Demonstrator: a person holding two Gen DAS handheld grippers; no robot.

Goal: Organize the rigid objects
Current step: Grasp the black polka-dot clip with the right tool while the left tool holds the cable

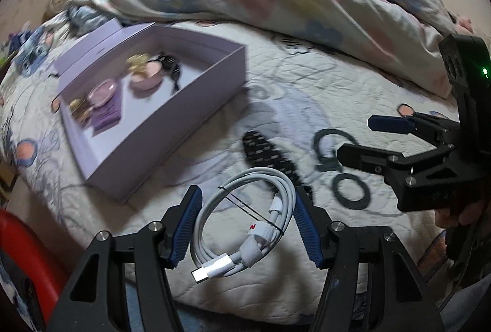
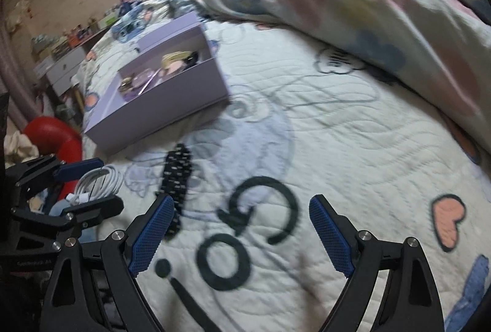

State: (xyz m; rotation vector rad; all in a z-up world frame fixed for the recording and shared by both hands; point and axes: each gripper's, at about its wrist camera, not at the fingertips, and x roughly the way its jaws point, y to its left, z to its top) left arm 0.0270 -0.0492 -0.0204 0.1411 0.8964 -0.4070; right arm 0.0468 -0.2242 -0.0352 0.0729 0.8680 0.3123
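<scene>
- White cable (image 1: 242, 224) is sitting coiled between the left gripper's (image 1: 245, 227) blue pads, gripped above the quilt (image 1: 353, 80).
- Blur is smearing the lilac box's (image 1: 172, 129) contents and the black comb (image 1: 270, 157).
- Right gripper (image 2: 239, 236) is tilting down, jaws wide, holding nothing.

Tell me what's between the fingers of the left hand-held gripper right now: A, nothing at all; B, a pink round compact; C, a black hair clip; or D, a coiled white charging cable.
D: in the left wrist view the coiled white cable sits between the blue pads of the left hand-held gripper, while the black clip lies on the bedspread beyond it.
</scene>
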